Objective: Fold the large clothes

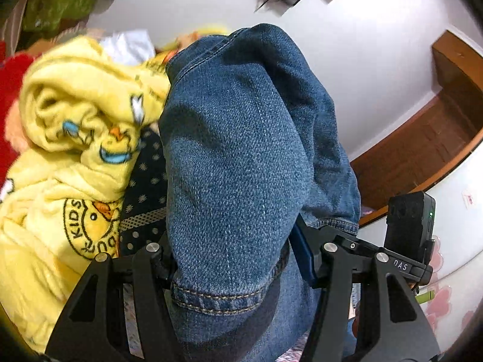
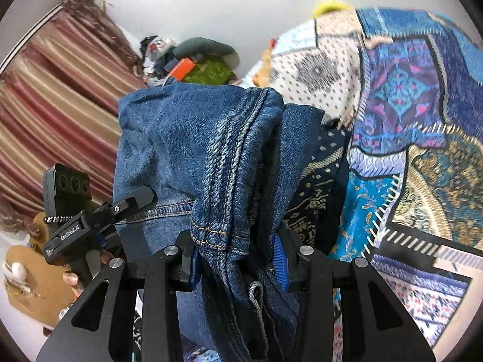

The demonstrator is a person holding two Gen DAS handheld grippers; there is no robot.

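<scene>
A pair of blue denim jeans (image 1: 238,157) hangs bunched between both grippers and fills the middle of each view. My left gripper (image 1: 238,265) is shut on a hemmed edge of the jeans, the cloth draped over its fingers. My right gripper (image 2: 238,259) is shut on another stitched edge of the jeans (image 2: 193,150); its blue pads (image 2: 280,259) press the denim. The left gripper (image 2: 99,217) also shows in the right wrist view, gripping the same denim at the left.
A yellow fleece garment with a duck print (image 1: 78,157) and a dark dotted cloth (image 1: 145,190) lie to the left. A blue patterned patchwork fabric (image 2: 407,138) lies right. A striped curtain (image 2: 54,99), a clothes pile (image 2: 193,63), wooden furniture (image 1: 422,144) and white walls surround.
</scene>
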